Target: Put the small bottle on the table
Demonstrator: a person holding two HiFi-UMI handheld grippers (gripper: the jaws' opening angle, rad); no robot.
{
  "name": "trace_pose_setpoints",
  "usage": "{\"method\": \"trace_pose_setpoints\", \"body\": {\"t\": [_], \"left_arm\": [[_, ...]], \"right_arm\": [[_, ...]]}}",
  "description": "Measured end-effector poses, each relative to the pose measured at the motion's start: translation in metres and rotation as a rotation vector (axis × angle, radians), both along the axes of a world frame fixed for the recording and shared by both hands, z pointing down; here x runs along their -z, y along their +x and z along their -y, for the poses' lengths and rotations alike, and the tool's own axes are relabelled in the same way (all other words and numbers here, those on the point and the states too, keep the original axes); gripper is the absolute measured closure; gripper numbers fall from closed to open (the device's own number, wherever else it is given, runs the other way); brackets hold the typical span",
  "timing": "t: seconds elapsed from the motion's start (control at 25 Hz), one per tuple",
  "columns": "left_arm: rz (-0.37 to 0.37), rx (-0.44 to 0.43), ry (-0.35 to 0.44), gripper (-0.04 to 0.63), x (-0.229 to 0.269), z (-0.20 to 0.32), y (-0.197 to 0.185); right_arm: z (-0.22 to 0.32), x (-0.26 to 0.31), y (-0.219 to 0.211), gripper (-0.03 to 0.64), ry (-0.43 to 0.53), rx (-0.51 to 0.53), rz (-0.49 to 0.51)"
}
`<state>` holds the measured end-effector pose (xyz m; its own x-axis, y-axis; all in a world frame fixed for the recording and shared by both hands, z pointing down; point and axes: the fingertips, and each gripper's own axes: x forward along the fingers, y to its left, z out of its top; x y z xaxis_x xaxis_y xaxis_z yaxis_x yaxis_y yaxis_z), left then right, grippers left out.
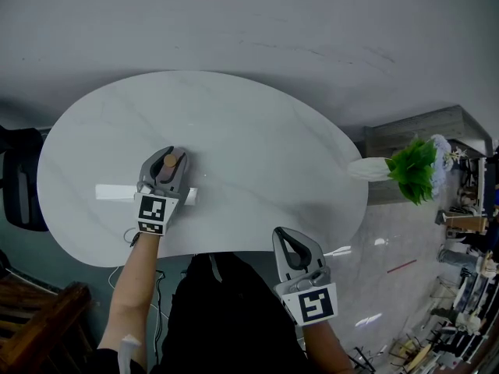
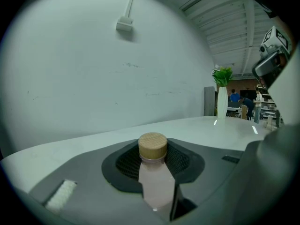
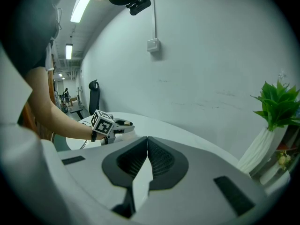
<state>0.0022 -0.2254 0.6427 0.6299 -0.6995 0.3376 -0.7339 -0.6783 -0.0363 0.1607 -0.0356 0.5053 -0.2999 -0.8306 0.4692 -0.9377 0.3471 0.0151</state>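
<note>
1. A black chair with a padded back [image 1: 19,179] stands just off the left end of the white, kidney-shaped table with a glossy, faintly veined top [image 1: 257,142].
2. The left gripper [image 1: 171,159] is smooth grey moulded plastic with black ribbed pads. It hangs over the table's left front part.
3. Its jaws are drawn in narrow on the small bottle with a pale pink body and a round, finely textured tan cap [image 2: 155,184]. The bottle stands upright between the pads, its cap rising just above them. Whether its base touches the tabletop cannot be told.
4. The right gripper [image 1: 286,238], of the same grey build, sits at the table's near edge, well apart from the bottle. Its jaws are pressed together with nothing between them.
5. At the table's right end, a white, ribbed, tapering vase [image 1: 370,167] holds a green leafy plant [image 1: 413,170].
</note>
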Motion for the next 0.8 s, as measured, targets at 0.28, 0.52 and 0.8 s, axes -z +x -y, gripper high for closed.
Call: {"method": "trace_pose_setpoints", "body": {"t": [0.28,0.52,0.8], "left_arm": [[0.017,0.032,-0.021,0.413,0.000,0.004,0.001],[0.026,0.036,-0.004,0.288,0.012,0.004,0.002],[0.037,0.074,-0.014,0.287,0.022,-0.003,-0.009]], "right_arm": [[-0.001,0.004,0.010,0.611,0.017,0.004,-0.007],[0.003,0.010,0.011,0.611,0.038,0.030,-0.017],[0.002,0.010,-0.001,0.611,0.060,0.088,0.006]]}}
